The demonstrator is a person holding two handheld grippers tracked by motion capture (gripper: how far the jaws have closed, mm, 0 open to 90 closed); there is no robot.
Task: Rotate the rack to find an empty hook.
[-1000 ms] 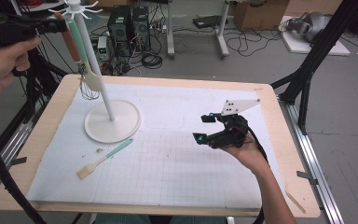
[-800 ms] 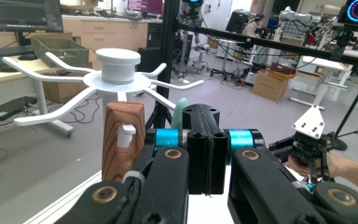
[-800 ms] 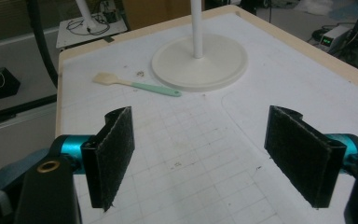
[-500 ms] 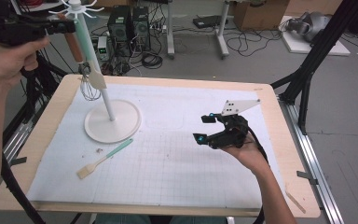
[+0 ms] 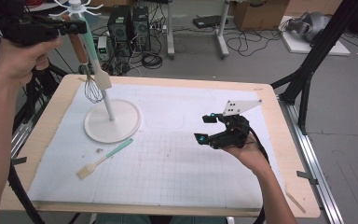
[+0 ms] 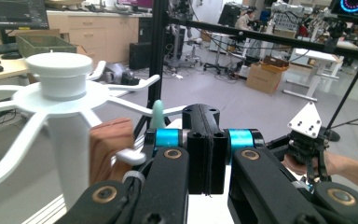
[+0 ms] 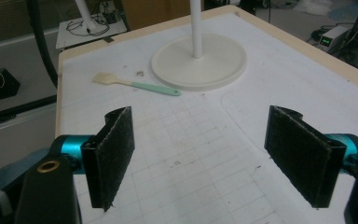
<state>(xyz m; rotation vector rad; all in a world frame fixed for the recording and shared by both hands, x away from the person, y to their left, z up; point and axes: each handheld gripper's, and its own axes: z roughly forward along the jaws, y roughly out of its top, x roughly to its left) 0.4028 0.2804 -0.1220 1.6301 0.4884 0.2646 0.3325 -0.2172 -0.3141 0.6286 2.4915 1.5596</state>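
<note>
A white hook rack [image 5: 113, 122] stands at the mat's left; its top [image 6: 58, 70] fills the left gripper view. A whisk [image 5: 92, 88] with a wooden handle [image 6: 109, 149] and a green-handled spatula [image 5: 96, 63] hang from its hooks. My left gripper [image 5: 77, 25] is held high beside the rack's top, jaws shut together; the spatula's green tip [image 6: 158, 114] shows just left of them, not between. My right gripper [image 5: 205, 128] hovers open over the mat's right part, nothing between its pads [image 7: 114, 154]. Another green-handled spatula [image 5: 105, 158] lies flat on the mat.
A white gridded mat [image 5: 177, 168] covers the wooden table [image 5: 284, 186]. The loose spatula [image 7: 135, 84] lies just in front of the rack's round base [image 7: 198, 60]. Black frame legs stand at the table's right, and cables and computers sit on the floor behind.
My left gripper has moved right, closer to the rack's top. The right gripper has stayed in place, open.
</note>
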